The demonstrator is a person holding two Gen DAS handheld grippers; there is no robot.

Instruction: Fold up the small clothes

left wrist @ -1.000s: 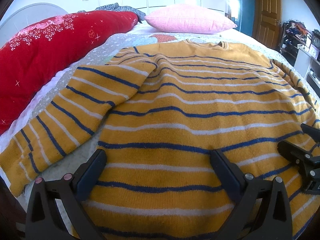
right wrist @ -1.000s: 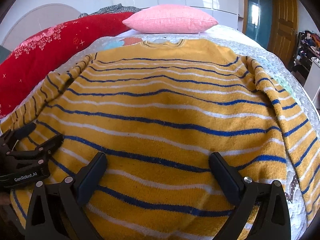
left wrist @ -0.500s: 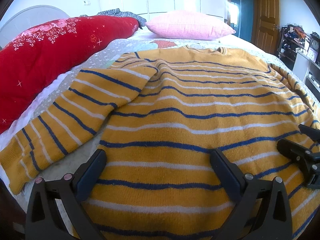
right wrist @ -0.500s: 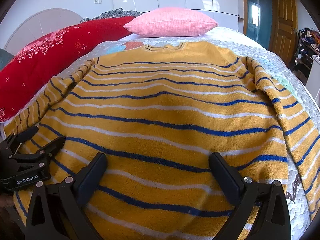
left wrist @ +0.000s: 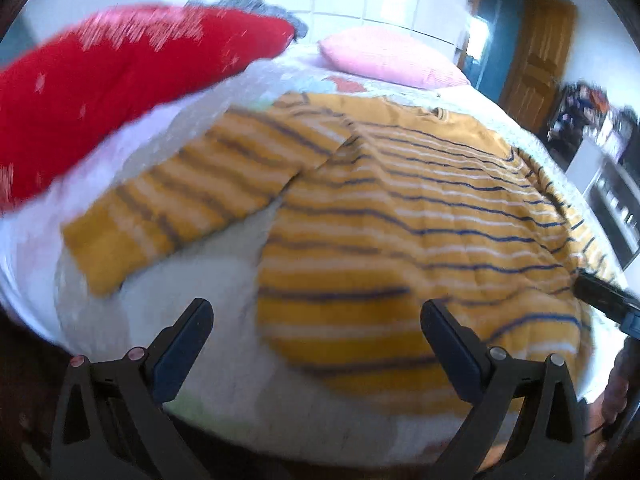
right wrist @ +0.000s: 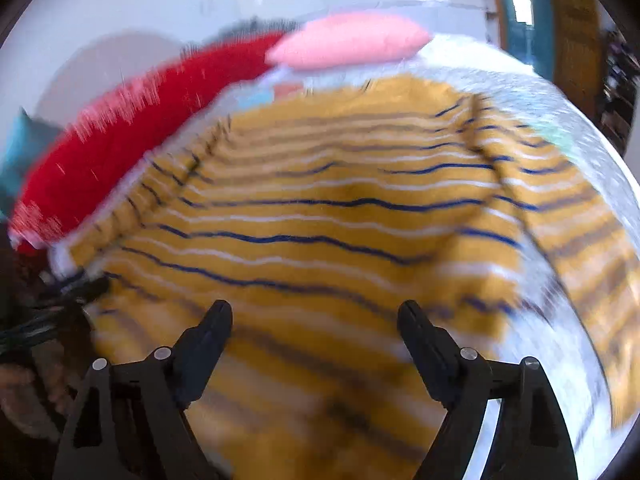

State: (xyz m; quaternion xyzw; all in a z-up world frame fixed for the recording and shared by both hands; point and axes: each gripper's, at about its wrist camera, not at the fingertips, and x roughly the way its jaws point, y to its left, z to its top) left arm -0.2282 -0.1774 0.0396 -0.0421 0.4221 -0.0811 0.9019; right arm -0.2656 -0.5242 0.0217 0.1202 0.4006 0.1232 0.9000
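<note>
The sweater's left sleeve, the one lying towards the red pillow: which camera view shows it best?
The left wrist view. There the sleeve lies spread out whole on the bed cover, cuff included, though blurred. In the right wrist view the same sleeve appears only as a narrow, foreshortened strip along the sweater's edge beside the red pillow.

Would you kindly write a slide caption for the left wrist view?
Open left gripper above the hem of a yellow striped sweater spread on a bed, its sleeve outstretched.

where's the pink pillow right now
The pink pillow lies at the far end of the bed, beyond the striped sweater's neckline and just right of the red bolster in both wrist views.
</note>
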